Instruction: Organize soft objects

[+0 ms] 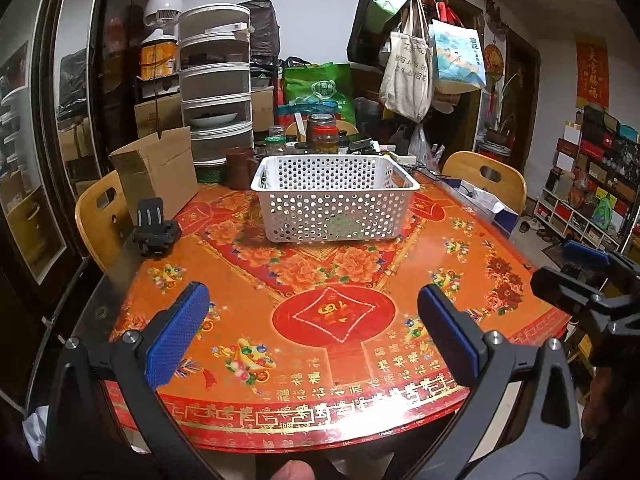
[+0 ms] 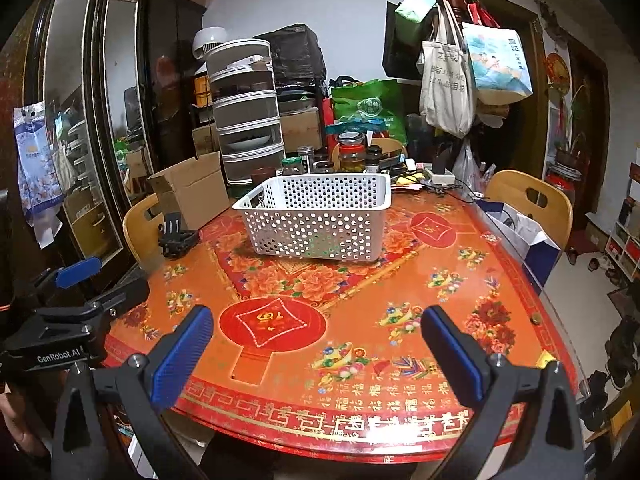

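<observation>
Basket sits far on surface | left claw wide, holding nothing | right claw wide, empty too

"genrobot.ai" is showing in white on the left gripper; gold 福 characters are running along the tablecloth border; 福 is sitting in its red medallion.

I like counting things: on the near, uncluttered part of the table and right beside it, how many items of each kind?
White perforated plastic basket: 1
Brown cardboard box: 1
Small black clamp-like mount: 1
Yellow wooden chairs: 2
Total: 5
</observation>
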`<state>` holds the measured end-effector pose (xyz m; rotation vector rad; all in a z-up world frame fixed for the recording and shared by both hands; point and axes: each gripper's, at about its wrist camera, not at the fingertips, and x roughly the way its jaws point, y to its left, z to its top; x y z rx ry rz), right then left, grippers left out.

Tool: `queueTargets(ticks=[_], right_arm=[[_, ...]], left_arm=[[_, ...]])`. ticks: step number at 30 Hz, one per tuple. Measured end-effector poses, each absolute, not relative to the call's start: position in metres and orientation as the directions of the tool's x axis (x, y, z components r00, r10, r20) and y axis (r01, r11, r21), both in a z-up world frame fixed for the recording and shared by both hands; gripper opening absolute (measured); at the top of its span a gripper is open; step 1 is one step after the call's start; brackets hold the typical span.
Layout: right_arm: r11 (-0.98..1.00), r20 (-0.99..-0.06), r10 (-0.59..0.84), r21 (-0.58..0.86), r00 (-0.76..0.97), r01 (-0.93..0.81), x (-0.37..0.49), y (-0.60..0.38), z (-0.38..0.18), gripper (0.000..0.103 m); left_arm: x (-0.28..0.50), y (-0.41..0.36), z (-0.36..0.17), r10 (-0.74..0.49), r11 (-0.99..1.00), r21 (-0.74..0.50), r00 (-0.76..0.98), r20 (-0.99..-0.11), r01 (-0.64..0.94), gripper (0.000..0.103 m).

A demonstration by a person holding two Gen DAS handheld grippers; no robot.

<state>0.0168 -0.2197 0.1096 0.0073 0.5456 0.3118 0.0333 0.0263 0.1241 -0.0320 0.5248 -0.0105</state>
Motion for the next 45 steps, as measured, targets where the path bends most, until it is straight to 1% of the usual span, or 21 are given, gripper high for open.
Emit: queueTargets(ticks=[45], right_arm=[[0.952,-0.506,0.296,0.089,0.811,-0.292,0.0122,-0.2193,0.1108,0.103]], left_arm=[[0.036,0.0292,0.1193,-0.018,0.999,-0.039,0.861,-0.508,-0.001,0.103]])
